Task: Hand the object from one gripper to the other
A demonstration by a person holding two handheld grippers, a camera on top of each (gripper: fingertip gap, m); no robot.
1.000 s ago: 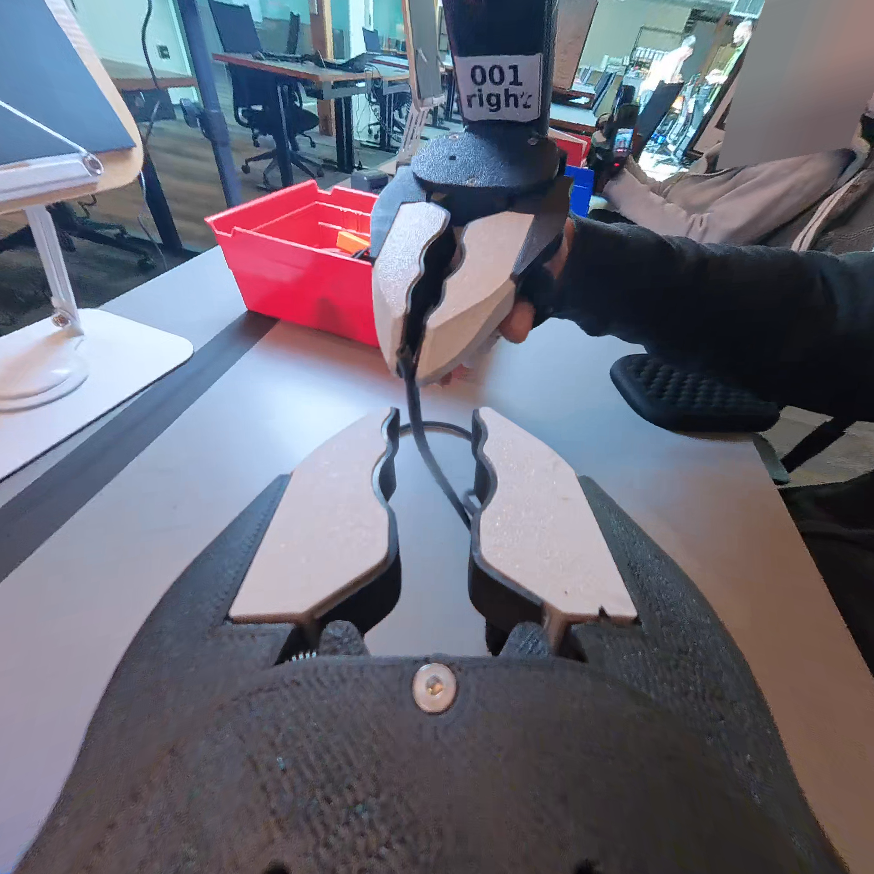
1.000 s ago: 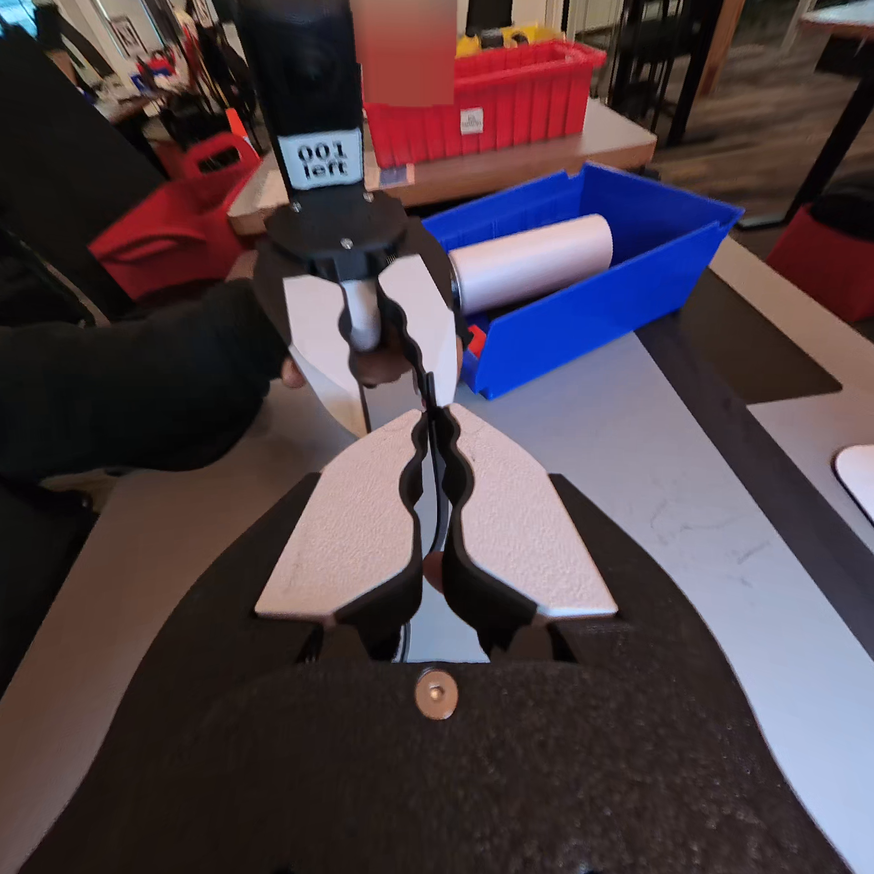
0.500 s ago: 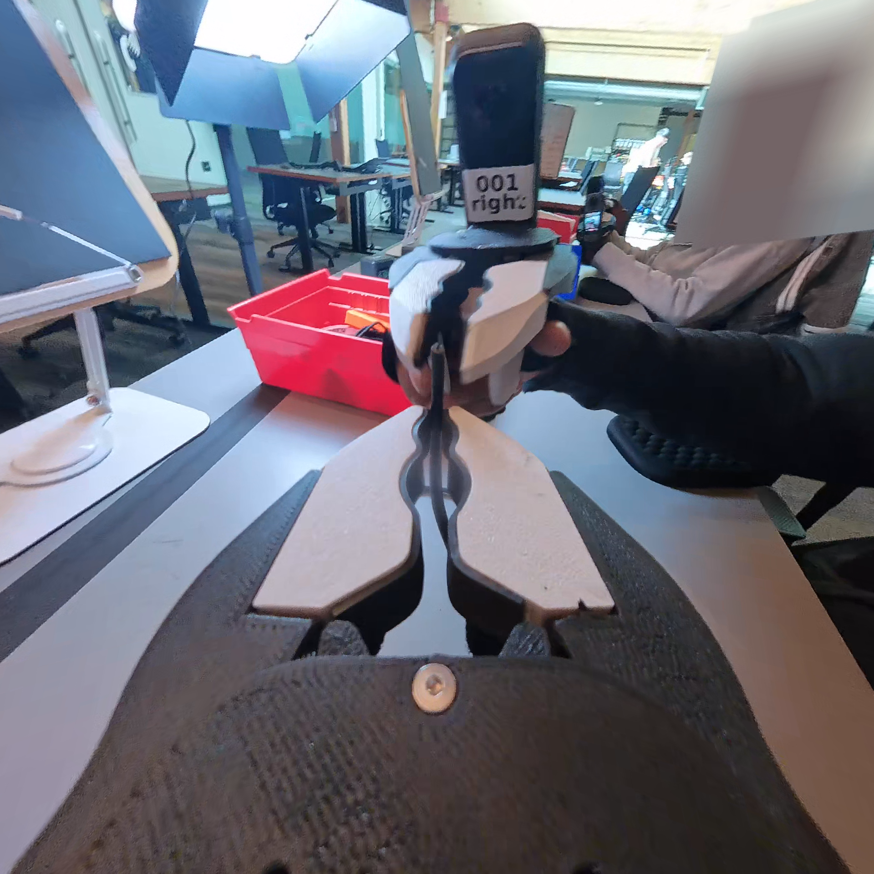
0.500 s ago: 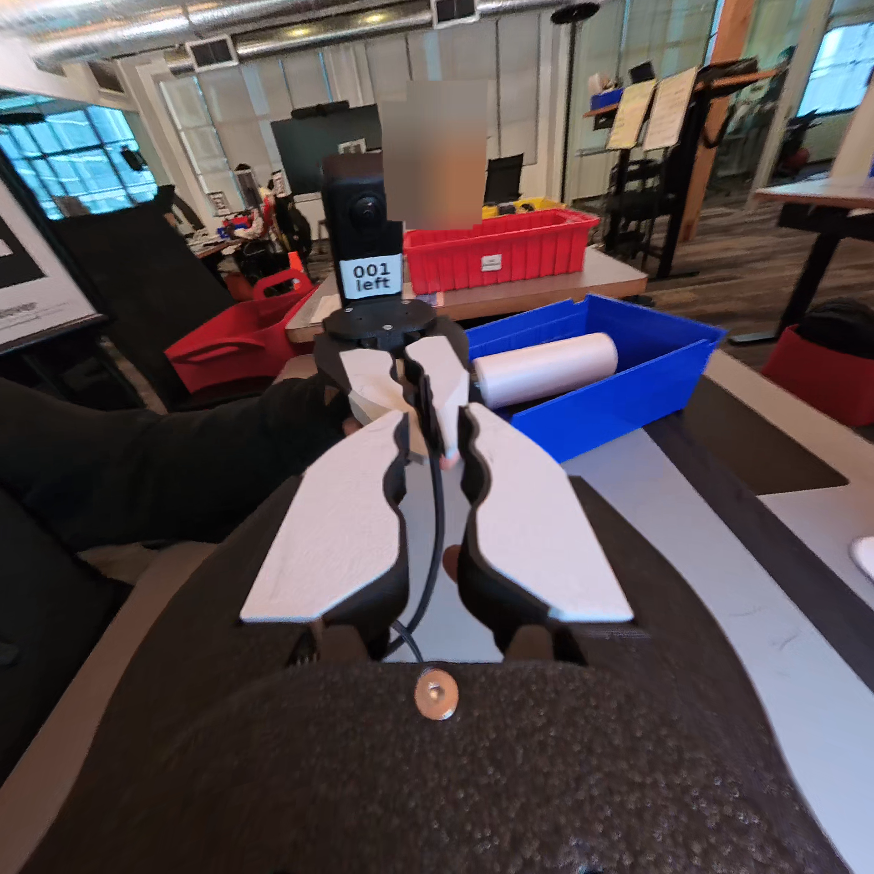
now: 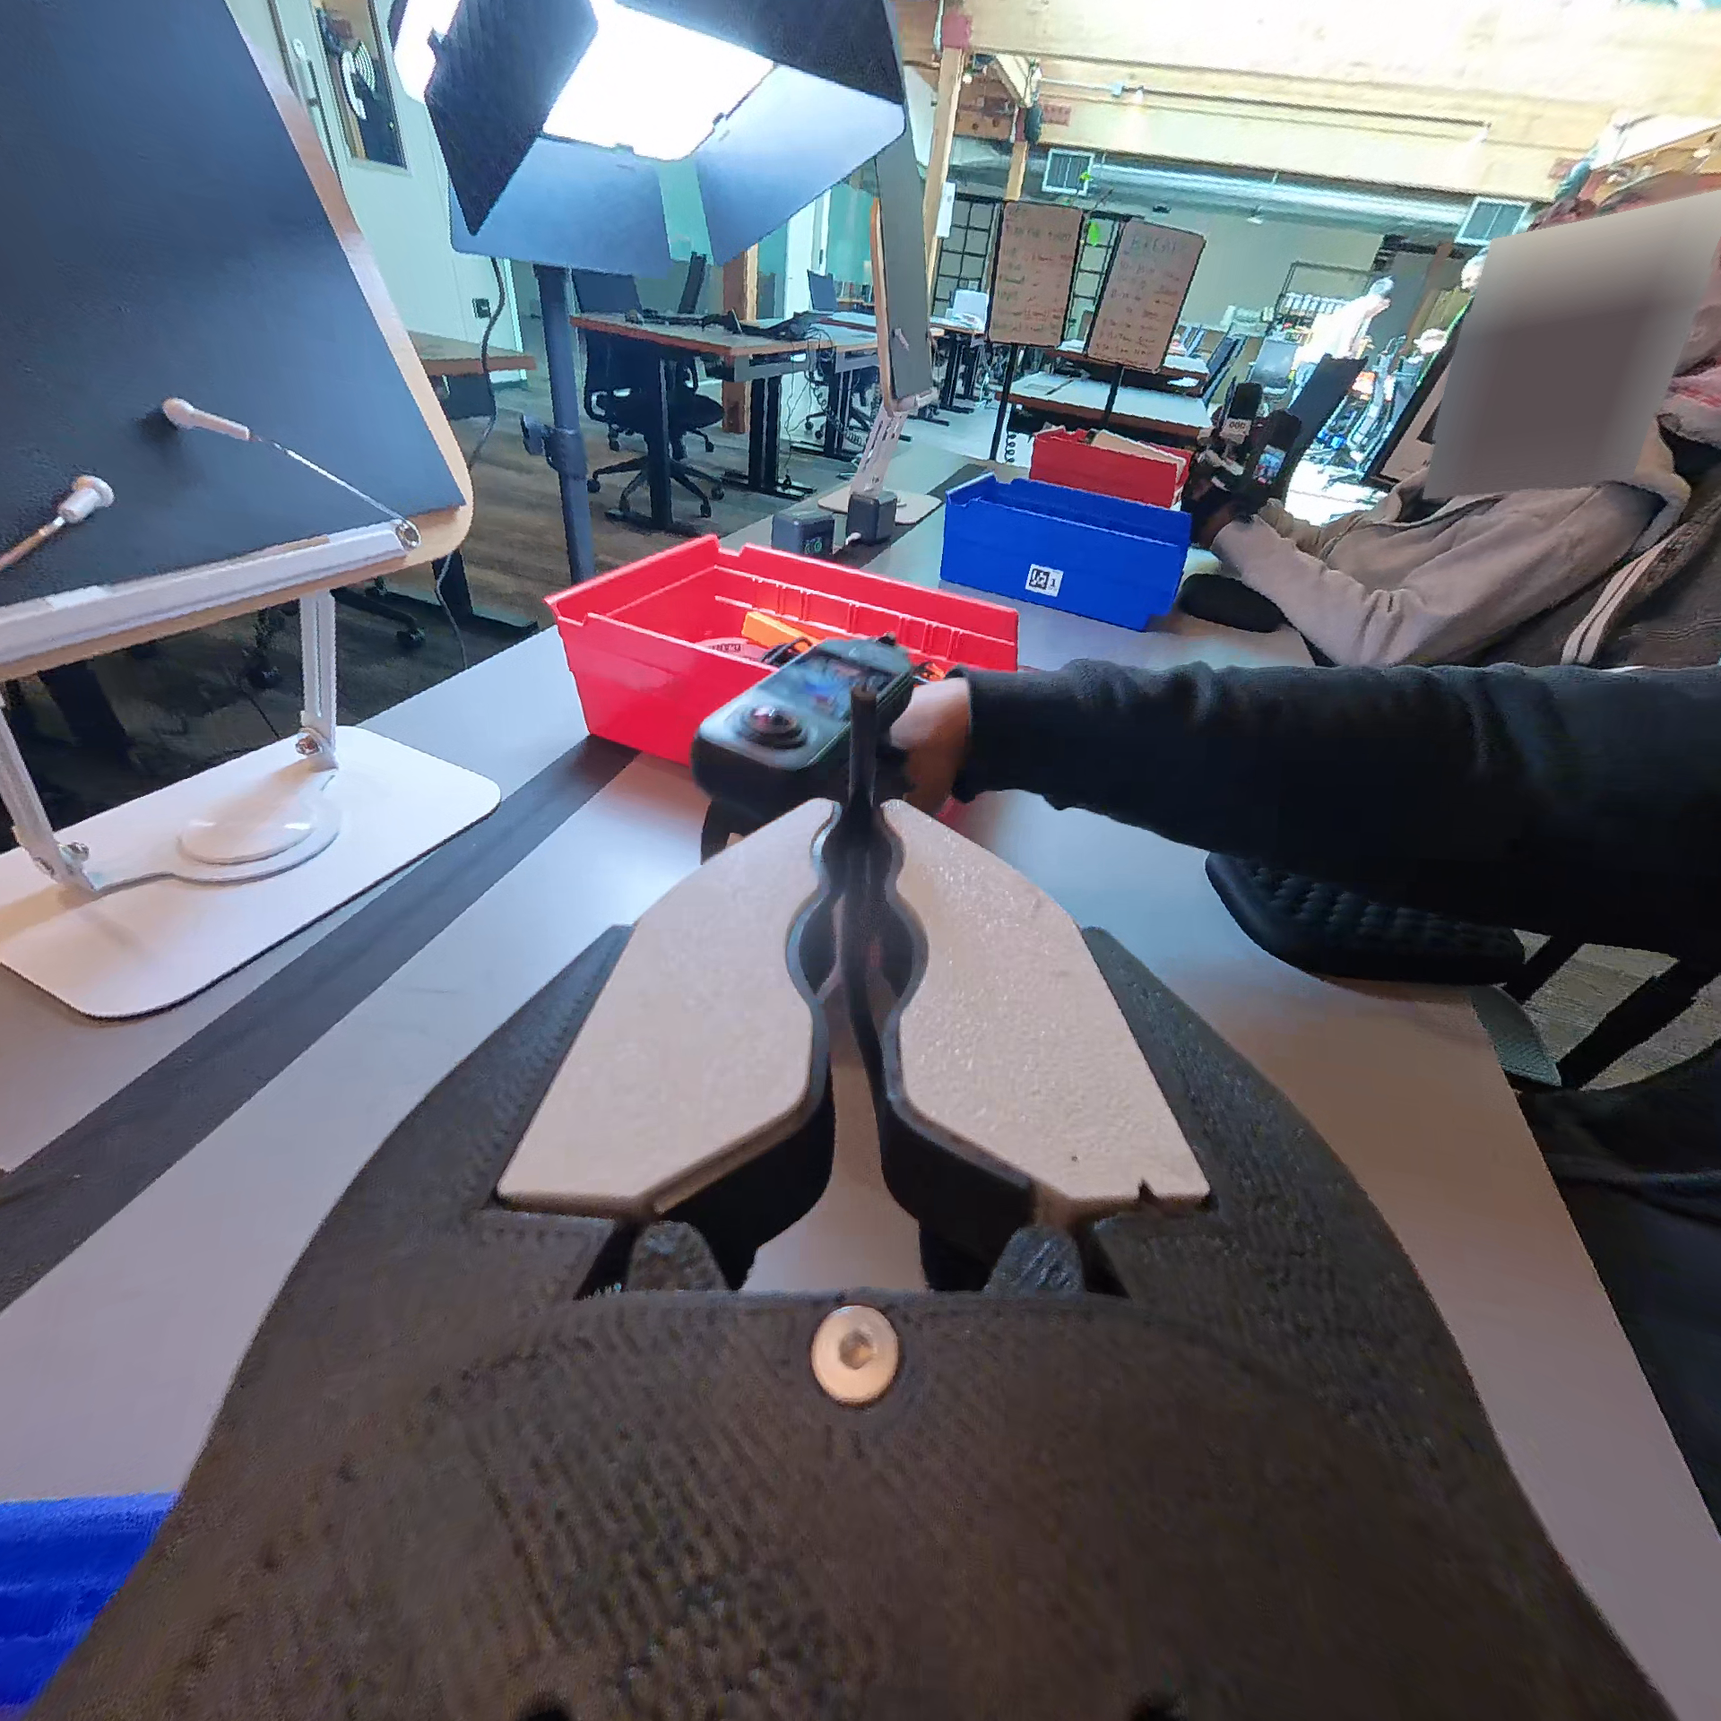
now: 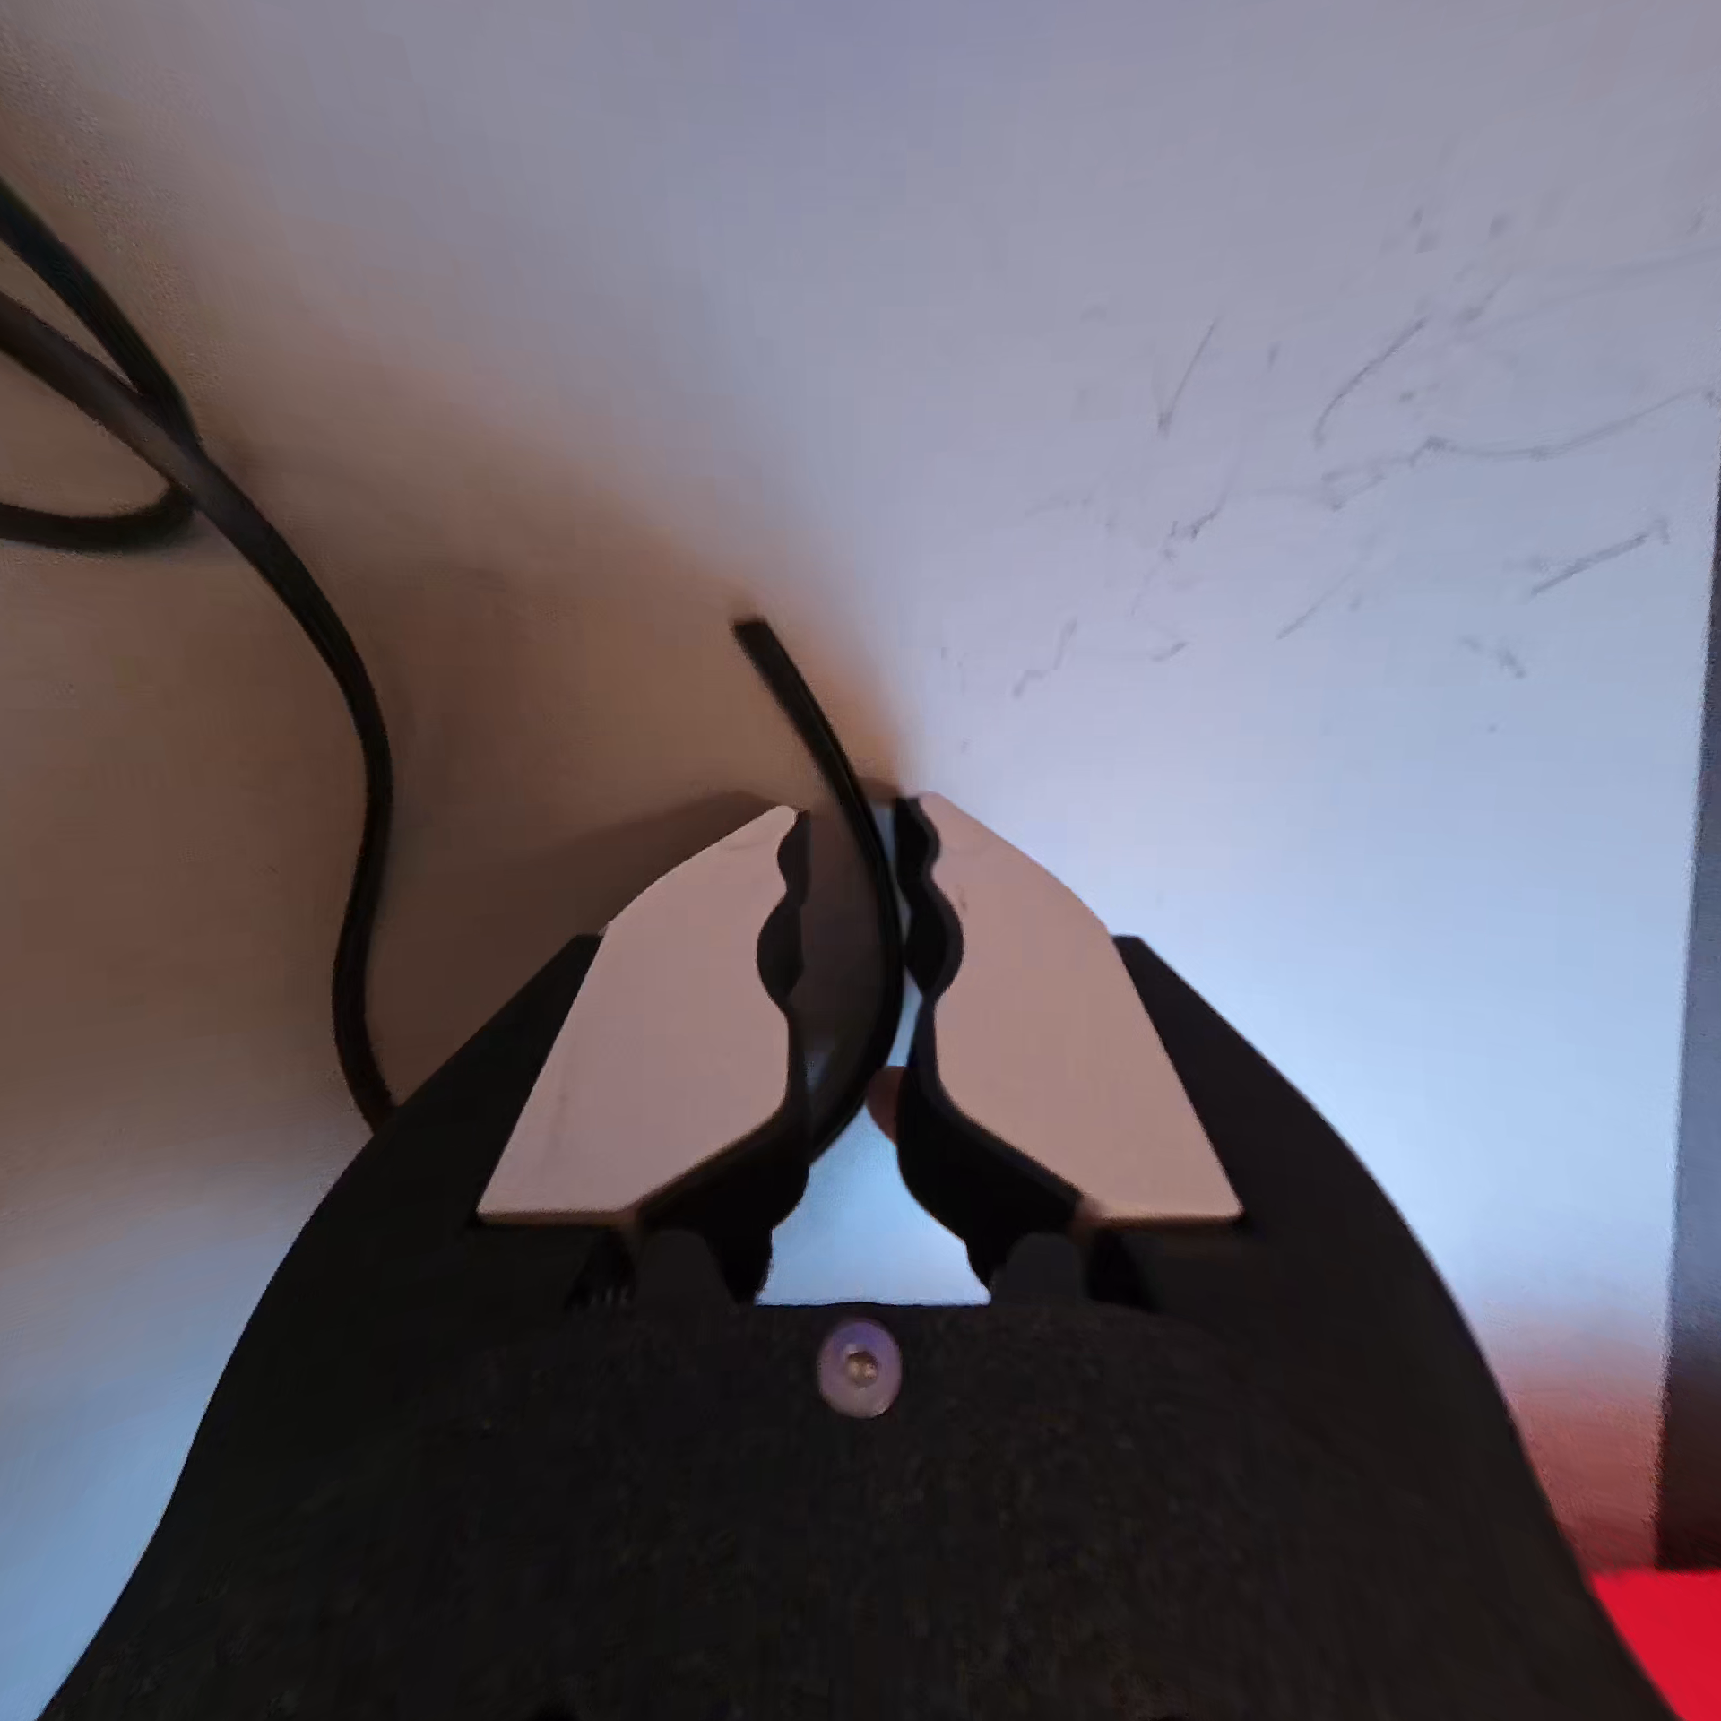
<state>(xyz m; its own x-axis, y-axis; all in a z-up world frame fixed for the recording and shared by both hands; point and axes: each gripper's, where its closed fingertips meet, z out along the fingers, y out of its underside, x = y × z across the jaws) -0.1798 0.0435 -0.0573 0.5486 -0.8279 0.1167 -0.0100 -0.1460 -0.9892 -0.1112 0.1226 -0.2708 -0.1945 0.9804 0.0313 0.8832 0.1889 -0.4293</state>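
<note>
A bright softbox (image 5: 652,121) glares overhead; the right wrist view is dim, blurred, heavily shadowed.

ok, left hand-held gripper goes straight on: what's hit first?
Likely the camera on the right hand-held gripper, dead ahead just beyond the cable tip, before the red bin. Depth is unclear.

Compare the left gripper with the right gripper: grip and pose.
Grip: the left gripper is shut on the black cable, while the right gripper stands open, with the cable only passing through its gap.
Pose: the left gripper is held above the table and looks across it, while the right gripper points down at the tabletop, close to it.
Shared: both have the same white-and-black build, and the cable runs through both.
</note>
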